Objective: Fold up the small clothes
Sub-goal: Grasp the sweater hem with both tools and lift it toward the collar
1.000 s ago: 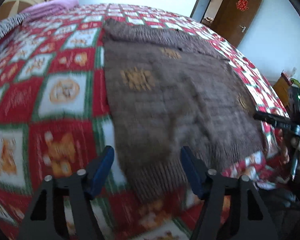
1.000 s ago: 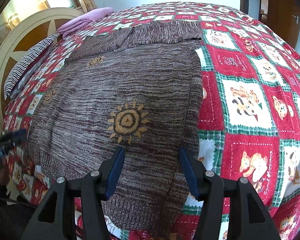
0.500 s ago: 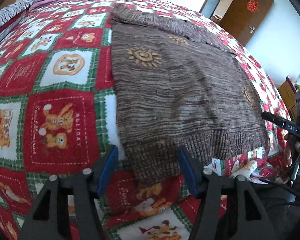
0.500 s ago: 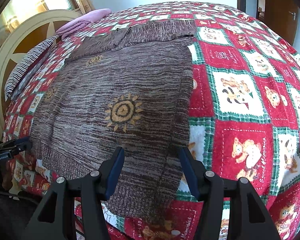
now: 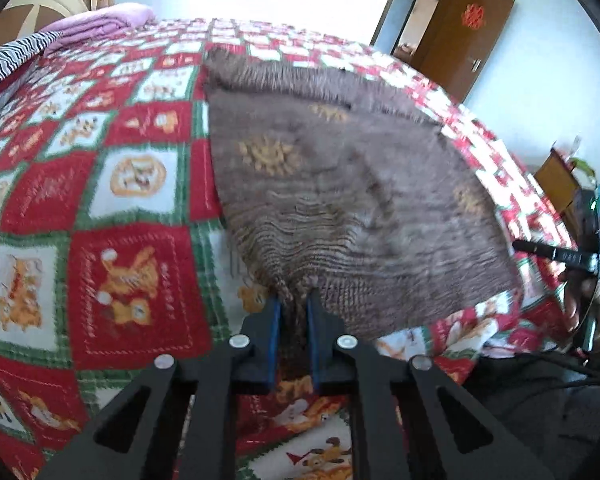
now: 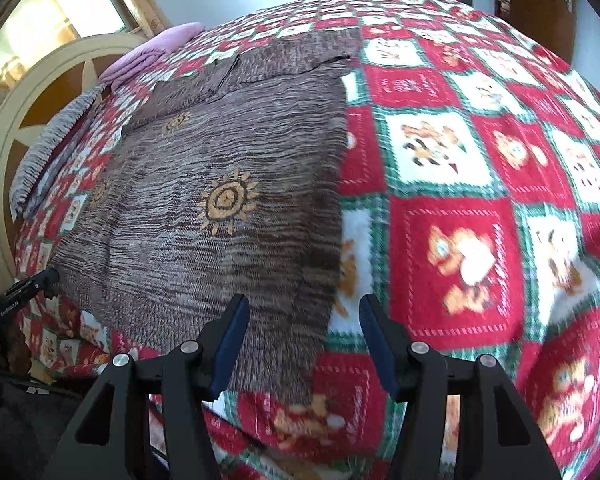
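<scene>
While left gripper (image 5: 291, 306) jaws are closing on the ribbed hem of the brown knit sweater (image 5: 340, 184), right gripper (image 6: 304, 312) jaws stand spread.

The left gripper (image 5: 293, 308) points steeply down toward the near edge of the bed, its black arms converging into the lower middle of its own view. Its jaws are closing, and the blue pads (image 5: 275, 332) already pinch the near left hem corner of the brown sweater (image 5: 360, 200), which bunches up between them.

The right gripper (image 6: 305, 308) also tilts steeply down, over the sweater's near right corner. Its jaws stand well apart, with the sweater's edge below the gap and neither pad pressing on it.

At the far right of the left view, a hand (image 5: 588, 300) grips the right gripper's handle.
</scene>
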Motion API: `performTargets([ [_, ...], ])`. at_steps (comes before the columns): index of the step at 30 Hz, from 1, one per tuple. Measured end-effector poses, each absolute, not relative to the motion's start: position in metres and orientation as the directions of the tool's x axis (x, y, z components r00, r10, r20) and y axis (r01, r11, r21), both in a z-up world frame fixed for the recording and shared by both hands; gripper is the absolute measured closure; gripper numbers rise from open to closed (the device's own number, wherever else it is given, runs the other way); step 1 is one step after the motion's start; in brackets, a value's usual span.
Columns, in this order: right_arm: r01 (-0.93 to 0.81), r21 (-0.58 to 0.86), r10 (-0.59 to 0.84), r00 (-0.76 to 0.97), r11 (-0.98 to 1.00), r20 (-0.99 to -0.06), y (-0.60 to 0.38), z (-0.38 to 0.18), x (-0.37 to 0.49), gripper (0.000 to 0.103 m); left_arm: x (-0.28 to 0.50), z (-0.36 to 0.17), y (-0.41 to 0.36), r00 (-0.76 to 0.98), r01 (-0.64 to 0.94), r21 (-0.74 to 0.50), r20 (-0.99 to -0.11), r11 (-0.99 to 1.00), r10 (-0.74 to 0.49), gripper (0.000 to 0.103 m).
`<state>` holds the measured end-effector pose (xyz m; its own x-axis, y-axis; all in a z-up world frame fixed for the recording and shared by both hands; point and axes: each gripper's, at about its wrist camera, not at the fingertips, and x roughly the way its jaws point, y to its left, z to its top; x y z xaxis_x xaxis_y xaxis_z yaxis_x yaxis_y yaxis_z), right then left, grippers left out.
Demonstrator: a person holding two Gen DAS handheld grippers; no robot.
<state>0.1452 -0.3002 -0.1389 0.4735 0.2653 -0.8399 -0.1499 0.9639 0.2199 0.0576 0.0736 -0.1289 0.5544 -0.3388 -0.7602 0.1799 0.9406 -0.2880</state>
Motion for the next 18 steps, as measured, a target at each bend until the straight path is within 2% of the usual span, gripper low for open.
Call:
performTargets([
  [7, -0.142, 0.247, 0.285, 0.424, 0.959, -0.86, -0.303, -0.149, 0.13, 0.044, 0.058, -0.134, 0.08, 0.54, 0.198, -0.34, -0.745, 0.919, -0.392, 0.091],
  [10, -0.138, 0.296, 0.326, 0.385, 0.945, -0.863, -0.303, -0.16, 0.128, 0.045, 0.061, -0.14, 0.081, 0.531, 0.185, -0.345, -0.753, 0.92, -0.389, 0.091],
  [14, -0.144, 0.29, 0.324, 0.398, 0.946, -0.859, -0.299, -0.162, 0.124, 0.045, 0.062, -0.143, 0.087, 0.532, 0.17, -0.35, -0.754, 0.921, -0.384, 0.091],
  [16, -0.172, 0.283, 0.329, 0.386, 0.944, -0.862, -0.293, -0.164, 0.122, 0.058, 0.062, -0.145, 0.088, 0.532, 0.167, -0.355, -0.753, 0.92, -0.387, 0.091],
  [18, -0.194, 0.263, 0.32, 0.386, 0.945, -0.865, -0.288, -0.166, 0.12, 0.059, 0.062, -0.147, 0.088, 0.53, 0.167, -0.357, -0.754, 0.919, -0.389, 0.091],
])
